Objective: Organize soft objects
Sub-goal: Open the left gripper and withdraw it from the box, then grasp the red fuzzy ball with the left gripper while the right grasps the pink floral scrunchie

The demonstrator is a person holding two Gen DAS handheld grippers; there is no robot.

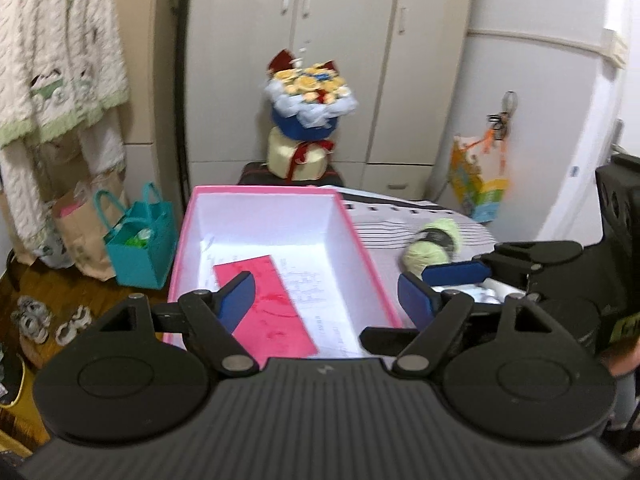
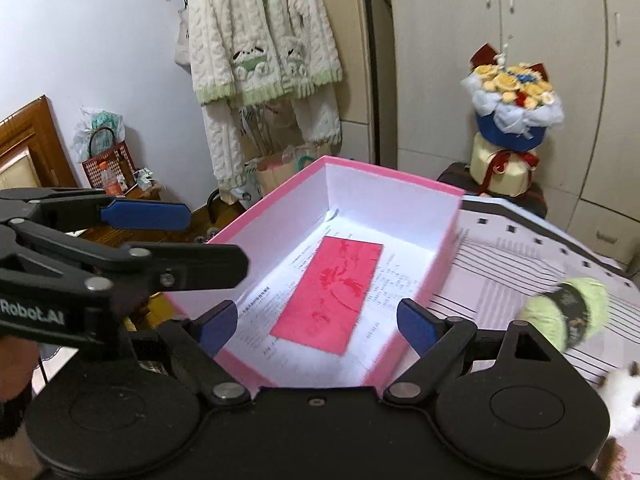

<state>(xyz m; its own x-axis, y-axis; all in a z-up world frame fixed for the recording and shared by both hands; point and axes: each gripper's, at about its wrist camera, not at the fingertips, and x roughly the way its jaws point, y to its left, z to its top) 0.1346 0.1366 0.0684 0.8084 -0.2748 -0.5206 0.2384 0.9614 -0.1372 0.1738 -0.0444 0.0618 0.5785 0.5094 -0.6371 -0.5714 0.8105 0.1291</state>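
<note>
our left tongs (image 1: pixel 326 300) are spread wide and hold nothing, hanging over the near end of the pink box (image 1: pixel 362 256). our right tongs (image 2: pixel 316 328) are just as wide open and empty, also above the near end of the box. the box has no soft thing in it yet: only a red envelope (image 2: pixel 330 296) lying on printed paper on its floor. the green yarn ball (image 2: pixel 566 312) lies outside the box, on the striped bed cover (image 2: pixel 500 272) to the right of the box, near its long side. a white fluffy thing (image 2: pixel 624 400) shows further right of the box, too blurred to name. we judge the task barely begun: nothing is packed, and the yarn ball and whatever else is soft are yet to go in.
</note>
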